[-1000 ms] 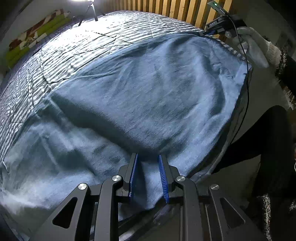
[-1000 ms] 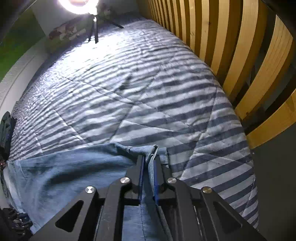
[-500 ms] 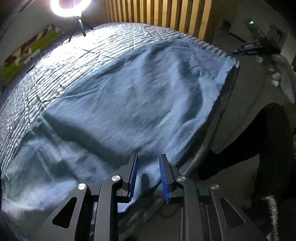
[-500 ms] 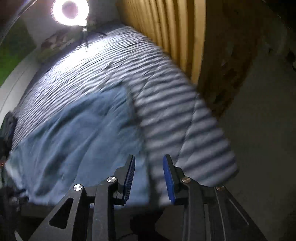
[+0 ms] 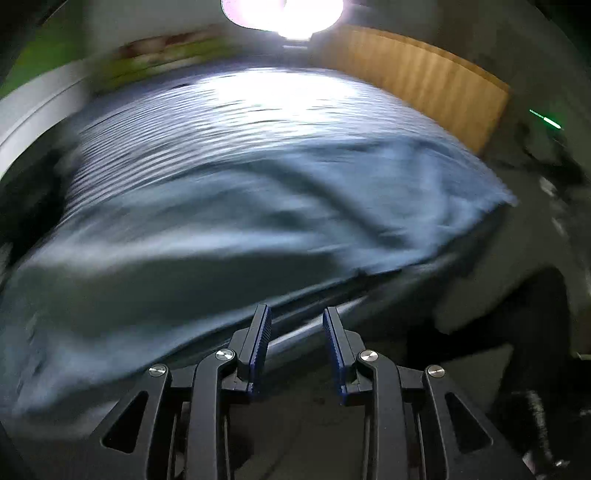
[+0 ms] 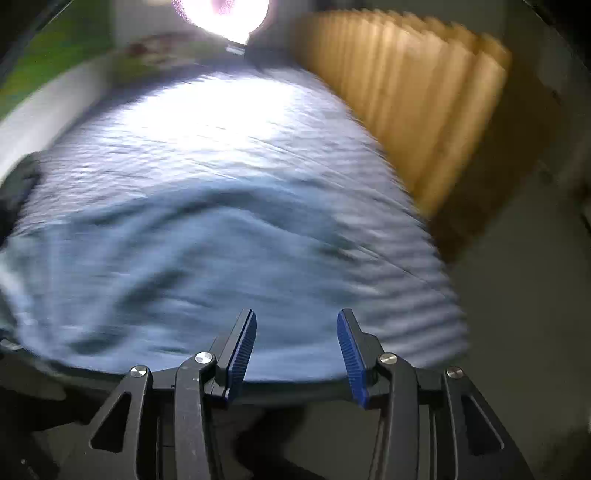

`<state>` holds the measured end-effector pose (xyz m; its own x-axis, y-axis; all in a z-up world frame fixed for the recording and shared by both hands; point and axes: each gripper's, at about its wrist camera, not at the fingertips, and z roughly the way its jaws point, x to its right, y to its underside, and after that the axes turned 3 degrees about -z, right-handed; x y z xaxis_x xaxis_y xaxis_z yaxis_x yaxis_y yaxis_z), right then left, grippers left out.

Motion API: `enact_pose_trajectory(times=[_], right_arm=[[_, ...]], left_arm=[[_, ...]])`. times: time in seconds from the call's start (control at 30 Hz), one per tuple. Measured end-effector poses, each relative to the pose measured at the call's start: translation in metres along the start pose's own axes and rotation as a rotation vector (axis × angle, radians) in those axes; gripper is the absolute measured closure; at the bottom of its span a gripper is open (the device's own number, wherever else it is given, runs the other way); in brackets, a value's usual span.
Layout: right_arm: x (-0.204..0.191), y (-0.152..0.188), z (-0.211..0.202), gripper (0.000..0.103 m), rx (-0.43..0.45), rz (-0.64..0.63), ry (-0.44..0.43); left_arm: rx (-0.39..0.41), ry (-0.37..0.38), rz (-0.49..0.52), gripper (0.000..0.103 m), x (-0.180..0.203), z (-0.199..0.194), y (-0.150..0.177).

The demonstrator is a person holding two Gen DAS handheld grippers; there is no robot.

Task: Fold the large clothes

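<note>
Both grippers have let go of the blue garment (image 5: 258,229) since a second ago, when each was clamped on an edge of it. The left gripper (image 5: 295,350) has its jaws opening, moderately parted, with nothing between the blue pads. The right gripper (image 6: 297,354) is opening wider, likewise empty. Each now sits back from the near edge of the bed, in the lower centre of its frame. Judgement: one fold has been laid down and released, so the next grasp point must be chosen.

The garment lies spread across the lower half of both views, over the striped bedcover (image 6: 229,147). Wooden slats (image 6: 417,103) stand at upper right. A ring light (image 5: 284,14) glares at top centre. Both frames are heavily blurred, so fold lines cannot be checked.
</note>
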<state>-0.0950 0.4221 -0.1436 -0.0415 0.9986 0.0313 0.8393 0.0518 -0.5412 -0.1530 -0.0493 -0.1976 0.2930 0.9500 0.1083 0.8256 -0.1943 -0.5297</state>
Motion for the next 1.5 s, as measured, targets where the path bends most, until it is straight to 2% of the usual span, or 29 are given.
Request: enact_pose_trajectory(times=[0.07,0.17,0.23,0.3,0.37,0.43,0.5,0.57,0.67,0.73,0.83,0.87,0.9,0.93,1.0,1.07,1.1,1.13,1.2,1.27,1.33,1.4,1.47,1.5], right_arm=[[-0.058,-0.013,-0.001,0.062,0.031,-0.113,-0.123],[-0.139,-0.013,-0.005,0.062,0.049,-0.265,-0.298],[-0.196,-0.009,-0.005,0.062,0.057,-0.392,-0.393],[-0.247,-0.002,-0.001,0.062,0.064,-0.512,-0.431],[-0.278,0.003,0.008,0.062,0.057,-0.575,-0.437],[-0.306,0.006,0.023,0.062,0.019,-0.611,-0.46],[-0.322,0.008,0.034,0.062,-0.002,-0.653,-0.466],[-0.326,0.013,0.044,0.062,-0.017,-0.687,-0.427],[-0.318,0.016,0.049,0.062,-0.057,-0.677,-0.444],[-0.312,0.018,0.05,0.06,-0.057,-0.685,-0.434],[-0.31,0.018,0.056,0.06,-0.072,-0.694,-0.411],[-0.31,0.019,0.058,0.06,-0.077,-0.695,-0.407],[-0.312,0.018,0.061,0.06,-0.084,-0.699,-0.411],[-0.313,0.019,0.06,0.06,-0.088,-0.703,-0.418],[-0.32,0.021,0.062,0.06,-0.088,-0.731,-0.404],[-0.323,0.023,0.065,0.071,-0.09,-0.745,-0.391],[-0.325,0.023,0.067,0.086,-0.11,-0.743,-0.402],[-0.325,0.022,0.067,0.094,-0.113,-0.738,-0.406],[-0.323,0.02,0.064,0.098,-0.099,-0.736,-0.391],[-0.32,0.016,0.06,0.098,-0.095,-0.72,-0.414],[-0.317,0.015,0.056,0.098,-0.09,-0.72,-0.42],[-0.321,0.018,0.057,0.098,-0.093,-0.737,-0.407],[-0.324,0.021,0.06,0.098,-0.101,-0.745,-0.401],[-0.326,0.022,0.062,0.098,-0.104,-0.747,-0.397]], left_arm=[[-0.009,-0.082,-0.088,0.072,-0.048,-0.01,0.013],[-0.014,-0.234,-0.15,0.072,-0.107,-0.024,0.031],[-0.006,-0.264,-0.204,0.072,-0.141,-0.032,0.041],[-0.002,-0.3,-0.23,0.072,-0.162,-0.037,0.047],[-0.013,-0.324,-0.21,0.072,-0.175,-0.038,0.052],[-0.035,-0.321,-0.156,0.072,-0.175,-0.035,0.052],[-0.054,-0.299,-0.055,0.072,-0.159,-0.026,0.047],[-0.068,-0.287,0.008,0.072,-0.147,-0.018,0.043],[-0.113,-0.298,0.083,0.072,-0.14,0.003,0.041],[-0.14,-0.29,0.09,0.072,-0.14,0.013,0.041],[-0.136,-0.274,0.078,0.073,-0.145,0.018,0.041],[-0.131,-0.272,0.074,0.082,-0.147,0.017,0.041],[-0.126,-0.271,0.068,0.098,-0.148,0.016,0.04],[-0.121,-0.274,0.062,0.103,-0.149,0.015,0.04],[-0.11,-0.279,0.051,0.103,-0.151,0.011,0.039],[-0.095,-0.29,0.042,0.103,-0.152,0.004,0.039],[-0.089,-0.296,0.036,0.103,-0.154,0.0,0.039],[-0.084,-0.301,0.03,0.103,-0.155,-0.004,0.039],[-0.067,-0.29,0.008,0.103,-0.159,-0.014,0.039],[-0.064,-0.262,-0.01,0.103,-0.162,-0.021,0.041],[-0.087,-0.24,0.003,0.097,-0.158,-0.019,0.044],[-0.111,-0.257,0.06,0.066,-0.15,-0.009,0.046],[-0.123,-0.268,0.114,0.057,-0.141,0.002,0.047],[-0.135,-0.289,0.13,0.057,-0.14,0.009,0.047]])
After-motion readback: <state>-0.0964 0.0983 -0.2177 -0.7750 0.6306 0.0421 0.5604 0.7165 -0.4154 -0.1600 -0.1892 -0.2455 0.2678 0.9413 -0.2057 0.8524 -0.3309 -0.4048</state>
